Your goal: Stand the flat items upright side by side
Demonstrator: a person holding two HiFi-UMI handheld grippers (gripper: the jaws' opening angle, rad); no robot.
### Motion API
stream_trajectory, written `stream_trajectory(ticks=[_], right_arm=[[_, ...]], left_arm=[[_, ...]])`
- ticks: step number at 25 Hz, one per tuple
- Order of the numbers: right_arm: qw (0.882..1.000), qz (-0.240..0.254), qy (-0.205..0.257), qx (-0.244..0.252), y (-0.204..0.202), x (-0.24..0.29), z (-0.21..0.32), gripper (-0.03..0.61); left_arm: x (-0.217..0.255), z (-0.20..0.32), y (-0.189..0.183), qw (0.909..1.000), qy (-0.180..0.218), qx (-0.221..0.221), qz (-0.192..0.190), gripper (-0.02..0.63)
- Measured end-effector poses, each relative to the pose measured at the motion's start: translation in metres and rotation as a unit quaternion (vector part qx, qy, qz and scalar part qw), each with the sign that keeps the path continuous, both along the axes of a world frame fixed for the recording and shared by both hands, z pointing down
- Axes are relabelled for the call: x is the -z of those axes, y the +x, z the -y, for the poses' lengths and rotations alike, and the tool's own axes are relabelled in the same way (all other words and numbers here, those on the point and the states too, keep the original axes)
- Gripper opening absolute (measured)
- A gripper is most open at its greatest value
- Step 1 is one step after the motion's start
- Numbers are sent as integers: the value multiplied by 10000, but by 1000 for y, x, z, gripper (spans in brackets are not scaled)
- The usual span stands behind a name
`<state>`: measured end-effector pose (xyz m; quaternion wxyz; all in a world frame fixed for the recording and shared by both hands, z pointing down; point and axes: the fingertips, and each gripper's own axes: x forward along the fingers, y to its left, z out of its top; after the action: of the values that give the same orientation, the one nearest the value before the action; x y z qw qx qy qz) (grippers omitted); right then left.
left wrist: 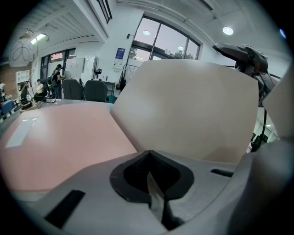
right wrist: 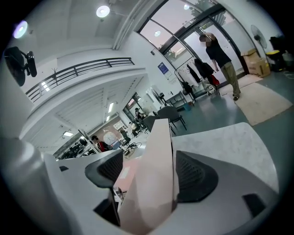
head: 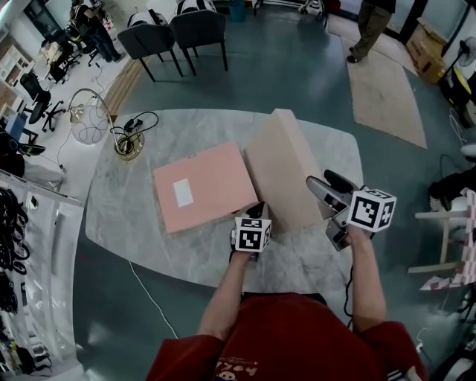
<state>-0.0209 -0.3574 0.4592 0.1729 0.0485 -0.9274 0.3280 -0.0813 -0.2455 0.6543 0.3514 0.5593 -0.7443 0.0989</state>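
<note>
now, beige box [head: 282,164]: upright on the table [head: 141,223], long axis running 11 to 5 o'clock.
right gripper [head: 325,184]: jaws wide, astride the box's near end, not pinching it.
pink box [head: 201,186]: lying flat, at 10 o'clock from the left gripper [head: 256,210].
left gripper: jaws together, empty; likely the nearer hand for the pink box.

We see bright, even indoor light from ceiling lamps [right wrist: 103,11] and tall windows [left wrist: 158,41]; fisheye edges bend and darken, nearest surfaces blur.

Red short-sleeved shirt [head: 297,338], grey handheld hardware.
Left gripper [head: 256,208], right gripper [head: 321,181]: black-padded jaws, white cubes [head: 251,234] with black square markers.
</note>
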Motion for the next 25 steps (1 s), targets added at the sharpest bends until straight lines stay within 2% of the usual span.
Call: stream_trajectory(ticks=[4, 8, 16, 22, 25], right_arm=[[9998, -190, -42, 109, -4, -4, -4, 351], [9970, -672, 6, 375, -9, -17, -12, 354], [9759, -2004, 145, 852, -14, -53, -24, 334], [9638, -2466, 256, 978, -11, -59, -23, 310], [9623, -2528, 273, 963, -11, -60, -24, 296]], left_arm=[[-1, 0, -1, 10000, 23, 7, -1, 5], [-2, 1, -2, 10000, 44, 19, -5, 5], [-5, 1, -4, 10000, 71, -11, 9, 5], [-10, -1, -5, 9999, 91, -33, -47, 5], [-9, -2, -8, 9998, 168, -48, -92, 5]])
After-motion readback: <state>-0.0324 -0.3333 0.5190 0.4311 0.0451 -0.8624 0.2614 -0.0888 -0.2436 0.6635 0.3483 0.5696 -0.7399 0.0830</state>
